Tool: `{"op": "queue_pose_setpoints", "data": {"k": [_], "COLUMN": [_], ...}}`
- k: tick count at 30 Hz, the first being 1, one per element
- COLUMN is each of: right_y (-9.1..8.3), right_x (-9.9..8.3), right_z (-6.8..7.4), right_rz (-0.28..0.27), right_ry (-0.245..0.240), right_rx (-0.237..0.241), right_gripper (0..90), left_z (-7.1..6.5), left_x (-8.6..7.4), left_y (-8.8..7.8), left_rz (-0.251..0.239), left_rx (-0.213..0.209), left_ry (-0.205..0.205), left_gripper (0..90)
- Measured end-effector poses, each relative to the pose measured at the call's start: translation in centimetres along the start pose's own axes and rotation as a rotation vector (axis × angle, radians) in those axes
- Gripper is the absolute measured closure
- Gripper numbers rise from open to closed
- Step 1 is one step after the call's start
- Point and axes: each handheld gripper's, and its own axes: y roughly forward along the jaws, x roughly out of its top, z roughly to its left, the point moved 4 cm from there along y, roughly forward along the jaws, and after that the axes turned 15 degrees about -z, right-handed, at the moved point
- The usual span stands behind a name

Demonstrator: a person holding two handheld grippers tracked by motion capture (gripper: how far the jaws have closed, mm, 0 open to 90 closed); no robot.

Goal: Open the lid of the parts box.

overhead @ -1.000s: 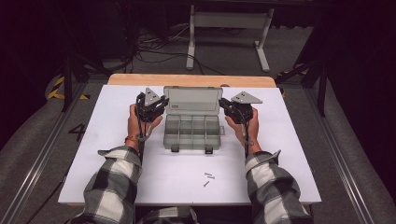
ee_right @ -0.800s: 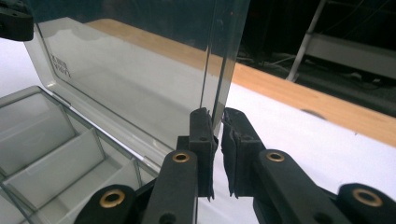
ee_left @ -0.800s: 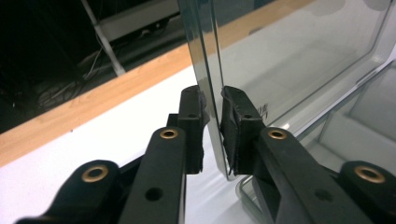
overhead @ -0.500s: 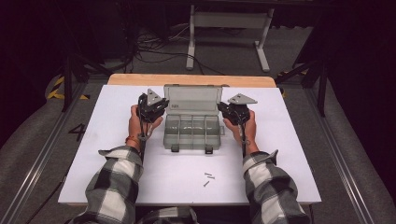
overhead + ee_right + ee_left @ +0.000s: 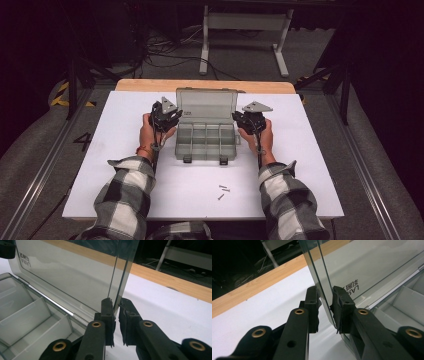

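Box: clear grey plastic compartment organiser box (image 5: 205, 141) sits at the middle of the white table board (image 5: 100, 150), lid open, between the two hands.
Lid: translucent grey hinged lid (image 5: 206, 104) stands about upright at the far side of the box; small printed lettering near its lower corner shows in both gripper views.
Left gripper: black two-jaw left gripper (image 5: 326, 305) at the lid's left edge (image 5: 322, 285); jaws straddle the thin edge, one on each face. The jaws have just been opening a little; a sliver of gap shows on the left-hand side, so the pads bracket the lid rather than press it.
Right gripper: black two-jaw right gripper (image 5: 117, 305) at the lid's right edge (image 5: 122, 277); jaws nearly together with the edge running down into the narrow slot between them, a pinch on the lid.
Compartments: divided trays of the box (image 5: 27, 315) lie open just beside the right gripper, walls pale and translucent.
Hands: left hand (image 5: 151, 131) and right hand (image 5: 260, 136) flank the box, plaid sleeves (image 5: 125, 195) coming from the near edge.
Loose parts: few small dark screws (image 5: 223, 190) lie on the white board near the person, well apart from the box.
Beyond: pale wooden table edge (image 5: 150, 85) runs behind the white board.
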Motion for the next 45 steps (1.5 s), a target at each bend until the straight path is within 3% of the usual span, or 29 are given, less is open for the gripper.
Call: {"op": "queue_pose_setpoints", "data": {"k": [23,45], "right_y": [0.5,0.4], "right_x": [-1.2,-1.2], "right_z": [0.1,-0.2], "right_rz": [0.065,0.063], "right_ry": [0.018,0.029], "right_rx": [0.003,-0.024], "right_gripper": [79.9,70.1], "left_z": [-0.4,-0.5], "left_x": [-1.4,-1.5], "left_y": [0.8,0.8], "left_rz": [0.094,0.097], "left_rx": [-0.017,0.0], "left_ry": [-0.005,-0.012], "left_gripper": [74.2,71.7]}}
